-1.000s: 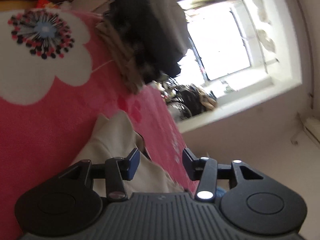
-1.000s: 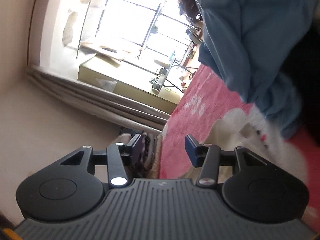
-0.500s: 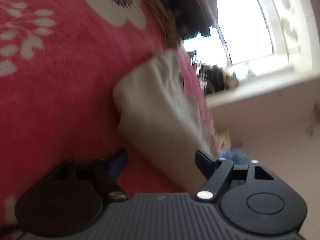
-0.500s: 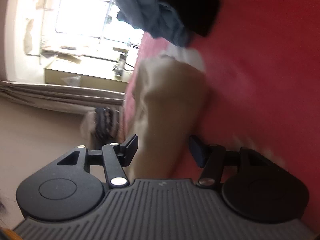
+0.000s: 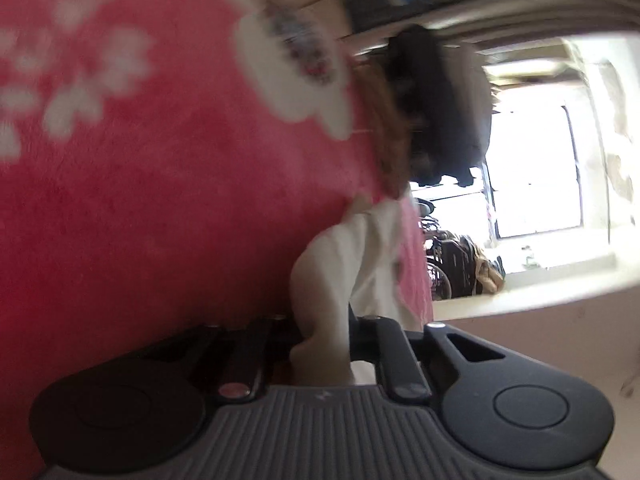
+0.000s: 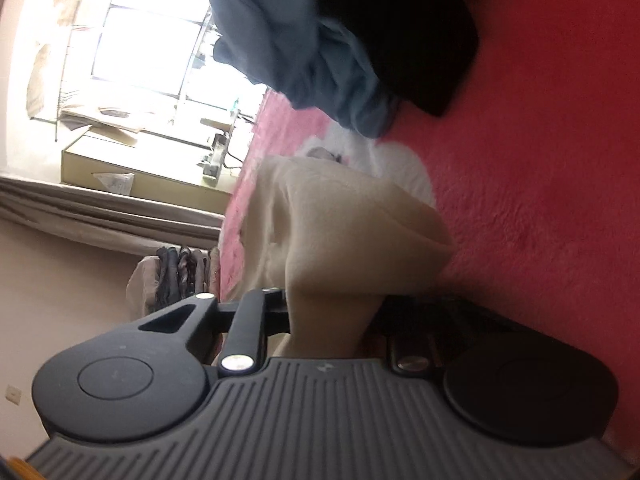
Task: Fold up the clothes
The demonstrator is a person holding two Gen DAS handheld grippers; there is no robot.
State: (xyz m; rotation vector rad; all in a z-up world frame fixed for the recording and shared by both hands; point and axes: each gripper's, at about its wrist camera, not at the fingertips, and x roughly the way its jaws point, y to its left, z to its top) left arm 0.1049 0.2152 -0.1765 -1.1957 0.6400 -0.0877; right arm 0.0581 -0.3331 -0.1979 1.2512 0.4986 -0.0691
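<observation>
A cream garment (image 5: pixel 344 264) lies on the red flowered blanket (image 5: pixel 140 200). In the left wrist view a bunched fold of it runs between the fingers of my left gripper (image 5: pixel 322 340); the jaws are closing and pinch the cloth. In the right wrist view the same cream garment (image 6: pixel 340 216) rises in a thick fold into my right gripper (image 6: pixel 332 316), whose jaws are also closing and squeeze the fabric between them. The fingertips of both grippers are hidden by the cloth.
A heap of dark and brown clothes (image 5: pixel 432 112) lies further along the blanket in the left wrist view. A blue garment (image 6: pixel 304 44) and a black one (image 6: pixel 404 36) lie beyond the cream piece in the right wrist view. Bright windows and the bed's edge lie beyond.
Both grippers came down onto the cream garment and closed from wide open onto folds of it. The views rolled and the blanket now fills more of each.
</observation>
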